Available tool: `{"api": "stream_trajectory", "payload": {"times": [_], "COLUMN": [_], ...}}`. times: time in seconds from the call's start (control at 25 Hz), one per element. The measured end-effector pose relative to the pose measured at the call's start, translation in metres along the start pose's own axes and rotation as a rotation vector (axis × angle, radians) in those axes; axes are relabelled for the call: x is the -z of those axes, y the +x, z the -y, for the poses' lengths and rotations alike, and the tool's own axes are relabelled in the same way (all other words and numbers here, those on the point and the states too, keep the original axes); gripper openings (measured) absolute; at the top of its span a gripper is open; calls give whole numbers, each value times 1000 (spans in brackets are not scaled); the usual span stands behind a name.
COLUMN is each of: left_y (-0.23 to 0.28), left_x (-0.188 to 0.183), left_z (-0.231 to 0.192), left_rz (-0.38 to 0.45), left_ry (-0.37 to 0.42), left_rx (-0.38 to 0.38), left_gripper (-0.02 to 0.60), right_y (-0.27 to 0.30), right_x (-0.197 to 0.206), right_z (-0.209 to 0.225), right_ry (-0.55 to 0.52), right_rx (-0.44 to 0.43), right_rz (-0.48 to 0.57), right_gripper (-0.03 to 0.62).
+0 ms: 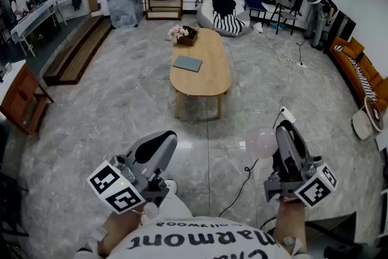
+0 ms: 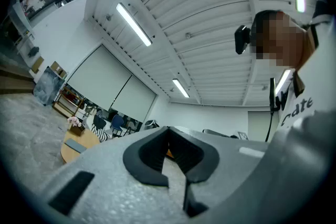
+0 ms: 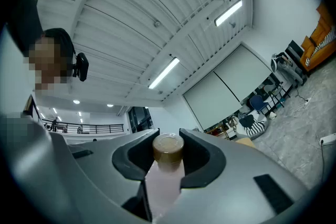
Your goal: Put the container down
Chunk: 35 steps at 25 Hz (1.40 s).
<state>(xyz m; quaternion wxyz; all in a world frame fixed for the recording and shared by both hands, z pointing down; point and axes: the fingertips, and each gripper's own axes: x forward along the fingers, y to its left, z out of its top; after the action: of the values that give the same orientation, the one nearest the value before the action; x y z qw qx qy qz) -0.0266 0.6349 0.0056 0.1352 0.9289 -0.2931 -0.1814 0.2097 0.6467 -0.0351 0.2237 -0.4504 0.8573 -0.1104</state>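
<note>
Pinches a pale pink brown-lidded plastic container in right tongs, left tongs pressed together, well short of the oval wooden counter; mid-carry, likely needs approaching, then lowering.

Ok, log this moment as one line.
left gripper: jaws together, empty | right gripper: jaws on pink bottle | status: not yet put down

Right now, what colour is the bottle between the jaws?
Pale pink bottle with a brown cap, clearest in the right gripper view.
</note>
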Motion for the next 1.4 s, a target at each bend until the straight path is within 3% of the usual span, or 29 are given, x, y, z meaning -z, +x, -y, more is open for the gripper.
{"api": "stream_trajectory", "payload": {"times": [0.44,0.88,1.4], "left_y": [30,57,73], "left_x": [-24,-99,-66], "left_z": [-87,-235,-325], "left_rz": [4,-38,-92], "left_ry": [-22,4,-90], "left_rx": [8,37,-17], "left_gripper": [15,15,15], "right_y": [83,246,309], "right_x": [12,31,89], "right_z": [32,45,106], "right_ry": [-5,9,62], "right_rx": [25,38,127], "right_rz": [9,73,-34], "right_gripper": [121,121,121]}}
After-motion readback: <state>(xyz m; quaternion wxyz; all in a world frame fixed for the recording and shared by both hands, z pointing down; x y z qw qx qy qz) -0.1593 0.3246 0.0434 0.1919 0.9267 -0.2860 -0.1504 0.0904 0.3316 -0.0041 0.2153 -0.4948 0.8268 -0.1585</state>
